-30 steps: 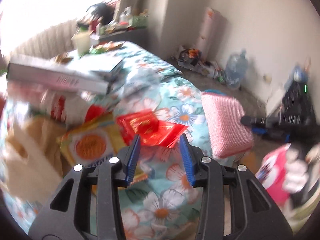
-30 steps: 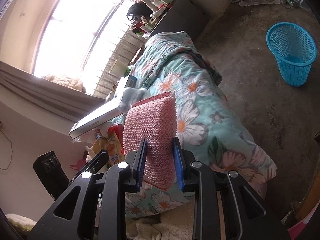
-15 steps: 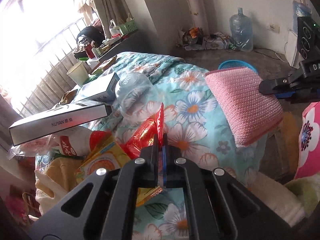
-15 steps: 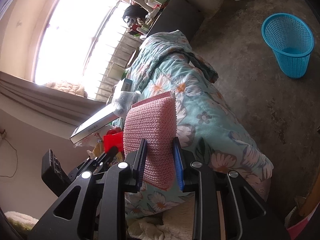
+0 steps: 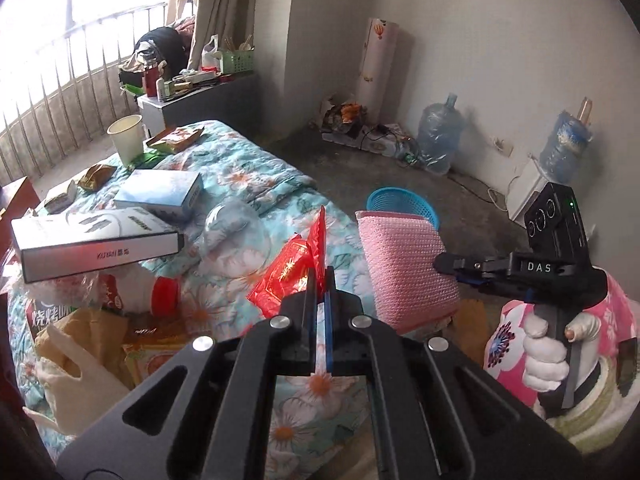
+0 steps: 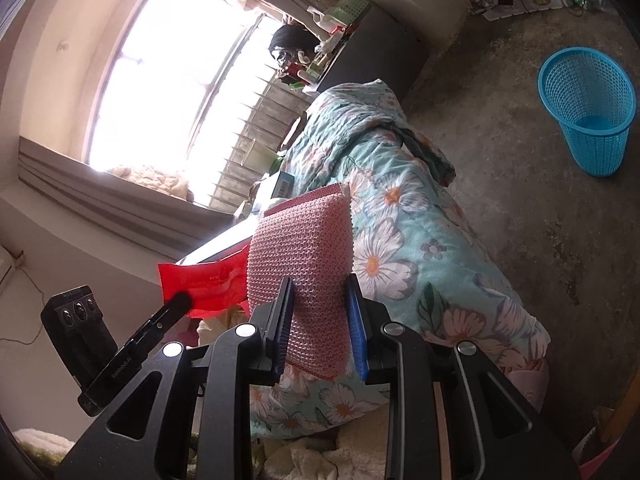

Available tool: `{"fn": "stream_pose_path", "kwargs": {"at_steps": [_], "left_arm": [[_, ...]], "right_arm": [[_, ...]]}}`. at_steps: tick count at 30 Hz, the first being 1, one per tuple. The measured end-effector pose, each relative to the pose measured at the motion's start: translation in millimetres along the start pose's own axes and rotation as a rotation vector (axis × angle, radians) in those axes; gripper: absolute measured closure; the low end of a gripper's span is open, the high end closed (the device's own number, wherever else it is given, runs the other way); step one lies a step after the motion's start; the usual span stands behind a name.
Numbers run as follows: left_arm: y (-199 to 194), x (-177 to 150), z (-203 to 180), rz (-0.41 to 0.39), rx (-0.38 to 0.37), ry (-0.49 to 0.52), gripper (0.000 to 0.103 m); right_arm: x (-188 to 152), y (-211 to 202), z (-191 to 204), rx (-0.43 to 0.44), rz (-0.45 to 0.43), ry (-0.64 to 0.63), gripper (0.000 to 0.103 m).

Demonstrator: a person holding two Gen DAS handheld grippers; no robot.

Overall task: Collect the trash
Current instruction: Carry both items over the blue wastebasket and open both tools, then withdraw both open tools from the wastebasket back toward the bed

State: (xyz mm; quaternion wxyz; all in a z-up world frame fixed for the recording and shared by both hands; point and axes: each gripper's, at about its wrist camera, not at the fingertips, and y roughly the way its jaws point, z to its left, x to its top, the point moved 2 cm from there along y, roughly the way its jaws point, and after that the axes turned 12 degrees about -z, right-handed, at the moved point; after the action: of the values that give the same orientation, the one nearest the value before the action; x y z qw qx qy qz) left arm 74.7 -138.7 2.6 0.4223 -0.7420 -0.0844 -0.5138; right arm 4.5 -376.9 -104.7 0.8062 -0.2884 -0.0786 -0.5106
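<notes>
Your left gripper (image 5: 319, 280) is clamped tight on the red wrapper (image 5: 298, 268), which stands up from the jaws, clear of the floral quilt (image 5: 248, 172). Your right gripper (image 6: 319, 312) is pinching the pink bubble-wrap mailer (image 6: 304, 256) between its blue pads (image 6: 356, 324), the mailer held up over the quilt's edge. The blue basket (image 6: 588, 108) sits on the bare concrete floor (image 6: 520, 184), well apart from the bed. Boxes, a paper cup (image 5: 127, 136) and snack packets lie on the quilt.
</notes>
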Motion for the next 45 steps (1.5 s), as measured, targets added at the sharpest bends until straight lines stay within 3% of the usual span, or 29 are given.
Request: {"fn": "stream_pose_path", "kwargs": {"at_steps": [8, 15, 20, 25, 32, 36, 38, 39, 40, 42, 45], "left_arm": [[44, 51, -47, -0.014, -0.156, 0.040, 0.102], [122, 92, -101, 0.055, -0.287, 0.050, 0.102], [199, 119, -144, 0.129, -0.363, 0.033, 0.102], [287, 131, -184, 0.217, -0.375, 0.055, 0.101], [409, 121, -233, 0.319, -0.367, 0.107, 0.101], [459, 115, -252, 0.323, -0.346, 0.128, 0.101], [482, 110, -257, 0.307, -0.322, 0.143, 0.086], [492, 109, -261, 0.299, -0.297, 0.156, 0.061], [501, 108, -262, 0.278, -0.262, 0.167, 0.044], [508, 108, -261, 0.230, -0.233, 0.165, 0.044], [512, 108, -255, 0.240, -0.231, 0.122, 0.044]], "right_arm": [[32, -39, -21, -0.051, -0.142, 0.039, 0.077], [82, -63, -53, -0.143, -0.277, 0.093, 0.077], [117, -67, -92, -0.231, -0.347, 0.146, 0.077], [151, -59, -146, -0.344, -0.388, 0.223, 0.077], [199, -20, -230, -0.522, -0.377, 0.292, 0.077], [229, 0, -273, -0.589, -0.378, 0.326, 0.075], [241, 13, -296, -0.628, -0.365, 0.328, 0.073], [245, 19, -309, -0.652, -0.362, 0.338, 0.065], [248, 22, -318, -0.660, -0.355, 0.341, 0.050], [248, 25, -332, -0.701, -0.350, 0.343, 0.045], [241, 20, -342, -0.717, -0.373, 0.352, 0.045]]}}
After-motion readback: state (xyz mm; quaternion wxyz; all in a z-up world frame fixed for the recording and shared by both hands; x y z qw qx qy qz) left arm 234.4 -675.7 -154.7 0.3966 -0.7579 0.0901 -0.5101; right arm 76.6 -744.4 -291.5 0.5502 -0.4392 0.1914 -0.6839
